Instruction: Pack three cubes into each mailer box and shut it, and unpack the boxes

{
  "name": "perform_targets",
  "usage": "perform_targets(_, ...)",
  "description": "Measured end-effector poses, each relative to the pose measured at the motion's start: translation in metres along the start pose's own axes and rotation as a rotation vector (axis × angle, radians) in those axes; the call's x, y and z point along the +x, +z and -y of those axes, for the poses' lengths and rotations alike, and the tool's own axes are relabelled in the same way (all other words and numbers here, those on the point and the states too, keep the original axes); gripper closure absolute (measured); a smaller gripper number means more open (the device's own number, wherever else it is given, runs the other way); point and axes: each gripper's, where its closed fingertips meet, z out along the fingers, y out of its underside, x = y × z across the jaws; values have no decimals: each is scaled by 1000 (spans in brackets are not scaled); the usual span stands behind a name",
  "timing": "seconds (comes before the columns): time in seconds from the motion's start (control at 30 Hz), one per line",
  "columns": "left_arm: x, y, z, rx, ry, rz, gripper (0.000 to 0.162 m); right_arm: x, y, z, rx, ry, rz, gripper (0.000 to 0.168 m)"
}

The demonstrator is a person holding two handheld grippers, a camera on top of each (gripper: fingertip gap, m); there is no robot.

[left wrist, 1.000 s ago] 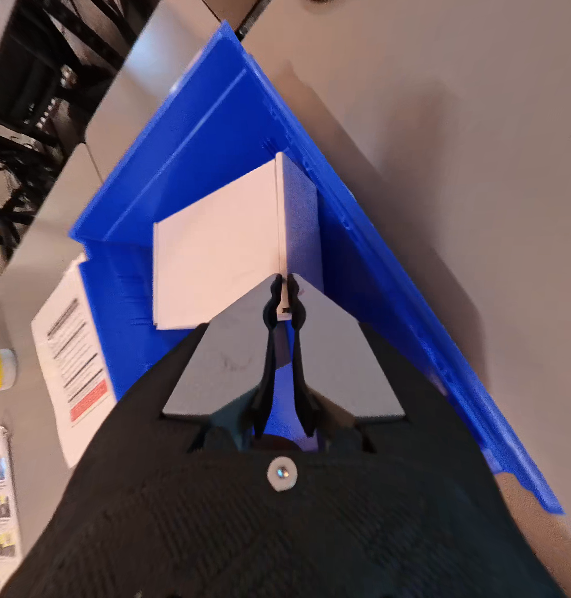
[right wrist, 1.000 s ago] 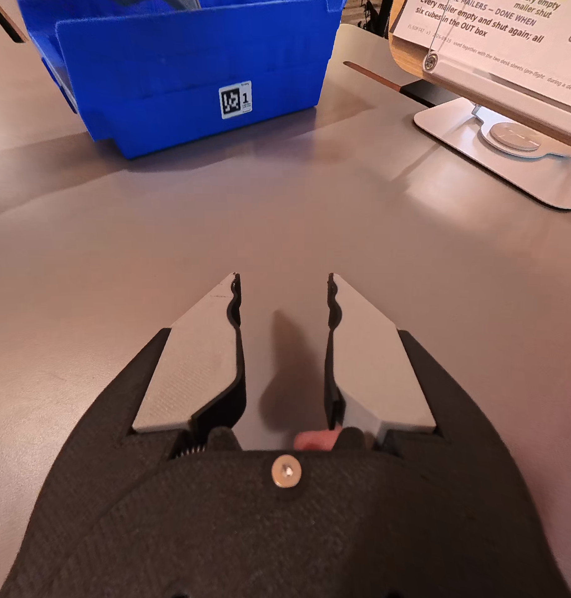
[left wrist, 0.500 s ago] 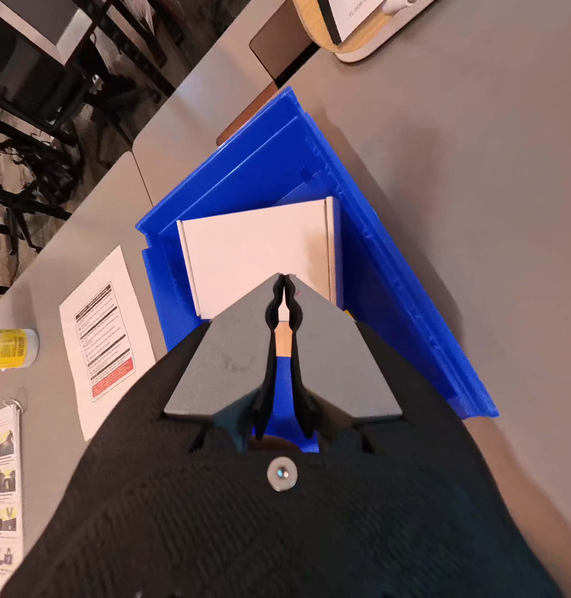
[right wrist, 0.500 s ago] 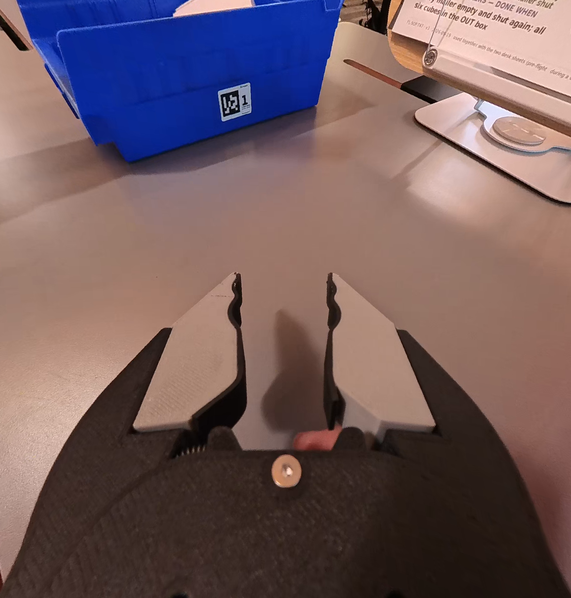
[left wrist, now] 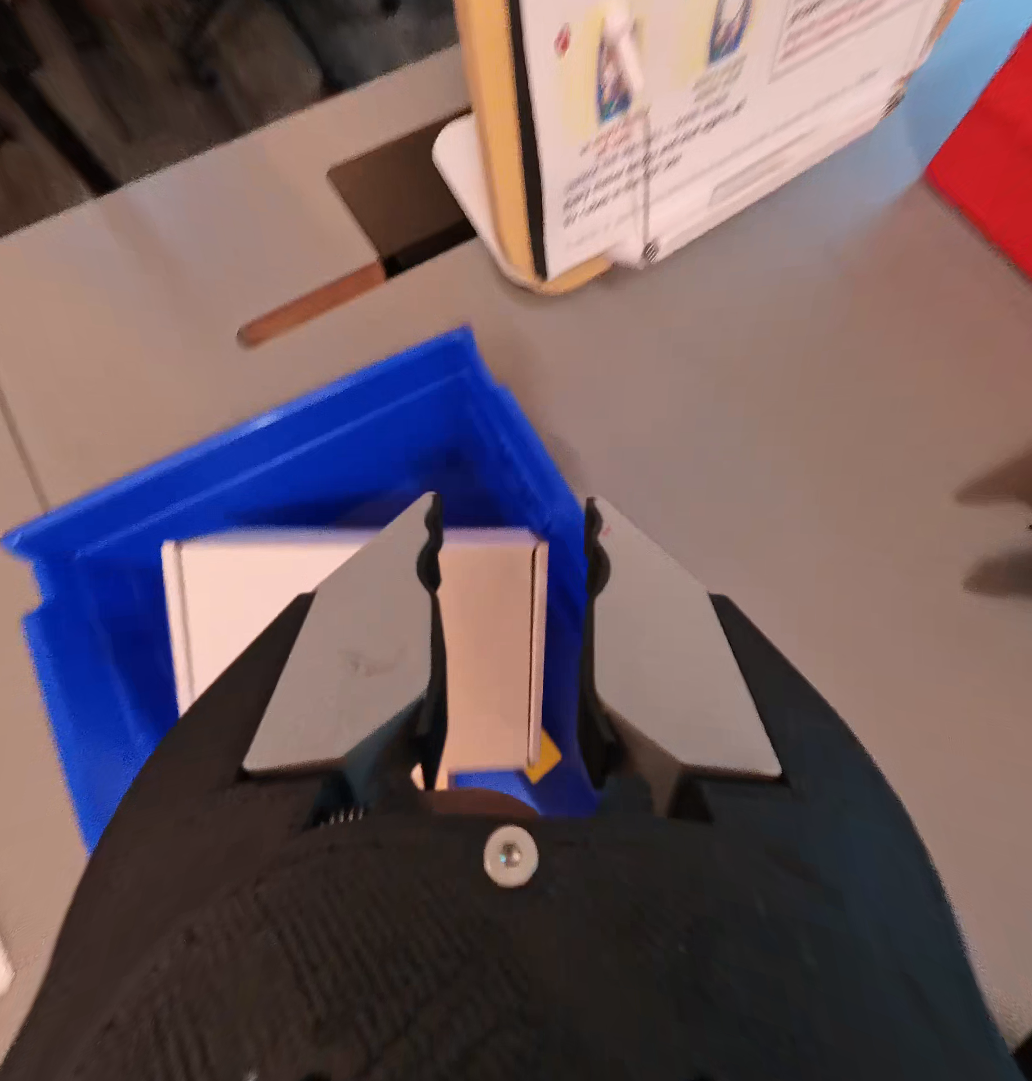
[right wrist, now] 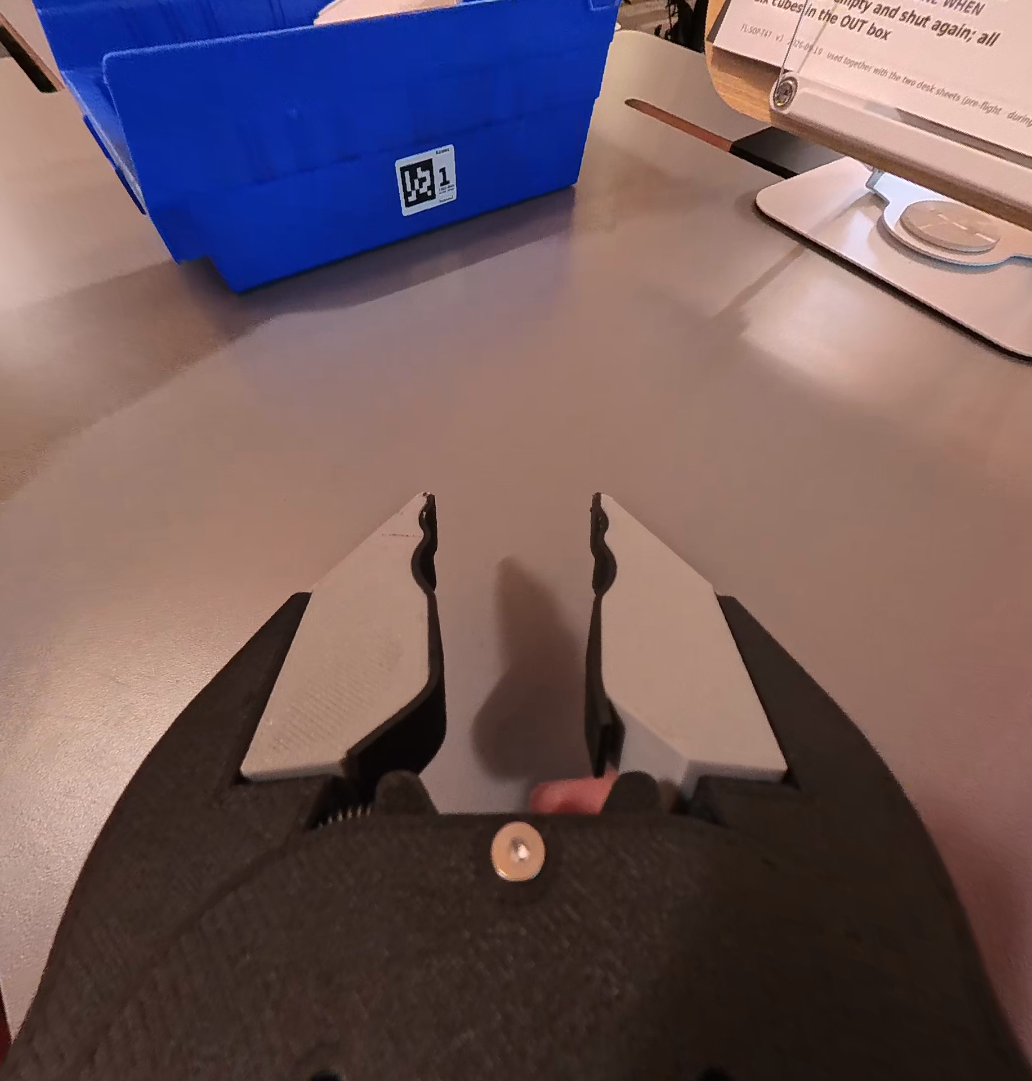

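Blue bin [left wrist: 151, 591] far left on grey table [left wrist: 765, 439]; white mailer box [left wrist: 250, 608] lies shut inside, likely parked there as finished. Left gripper [left wrist: 508, 515] above it, jaws spread, holding nothing. Right gripper [right wrist: 513, 509] low over table, agape, empty, probably waiting.

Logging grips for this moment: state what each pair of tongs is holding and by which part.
Nothing is held. The left tongs hang open above the white box in the blue bin; the right tongs are open over the bare table.
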Motion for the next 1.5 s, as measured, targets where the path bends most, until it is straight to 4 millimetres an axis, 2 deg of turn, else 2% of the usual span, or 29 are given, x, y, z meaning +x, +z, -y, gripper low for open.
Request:
perform_targets(0.07, 2, 11, 13, 18, 8, -46, 121, 0, 0, 0, -3, 2, 3, 118)
perform_targets(0.13, -8, 25, 14, -31, -7, -36, 123, 0, 0, -1, -4, 4, 6, 118)
perform_targets(0.23, -24, 44, -8, -199, -51, -24, 130, 0, 0, 0, -3, 11, 12, 118)
perform_targets(0.33, -48, 48, -25, -276, -41, 65, 139, -1, 1, -1, -6, 21, 23, 118)
perform_targets(0.37, -51, 47, -28, -289, -42, 75, 143, -2, 1, -1, -8, 21, 26, 118)
perform_targets(0.43, -47, 45, -42, -371, -44, 44, 162, -3, 2, -2, -13, 15, 28, 118)
perform_targets(0.57, -37, 26, -52, -444, -63, 18, 162, -3, 0, -1, -4, 24, 29, 118)
perform_targets(0.67, -38, 2, -60, -462, -1, 72, 162, -3, -1, 0, 4, 32, 34, 118)
perform_targets(0.77, -29, -20, -74, -466, 12, 60, 162, -4, -1, 0, 5, 21, 30, 118)
perform_targets(0.83, -33, -35, -92, -497, 37, 108, 162, -4, -1, 0, 4, 15, 27, 118)
perform_targets(0.93, -52, -56, -131, -591, 73, 217, 162, -4, -1, 0, 2, 17, 26, 118)
perform_targets(1.0, -51, -64, -145, -574, 45, 219, 162, -3, -1, 0, 1, 20, 26, 117)
perform_targets(1.07, -40, -70, -151, -523, 28, 186, 162, -3, -1, 0, 4, 23, 26, 118)
perform_targets(1.17, -16, -79, -159, -470, 96, 136, 124, -2, -1, 0, 7, 28, 26, 118)
perform_targets(1.23, -11, -83, -158, -419, 211, 184, 106, -2, -1, 0, 6, 31, 27, 118)
perform_targets(1.37, -11, -79, -149, -332, 461, 329, 97, -2, -1, 0, 2, 31, 25, 117)
perform_targets(1.5, -21, -63, -160, -412, 570, 412, 96, 0, -2, 0, 10, 52, 27, 117)
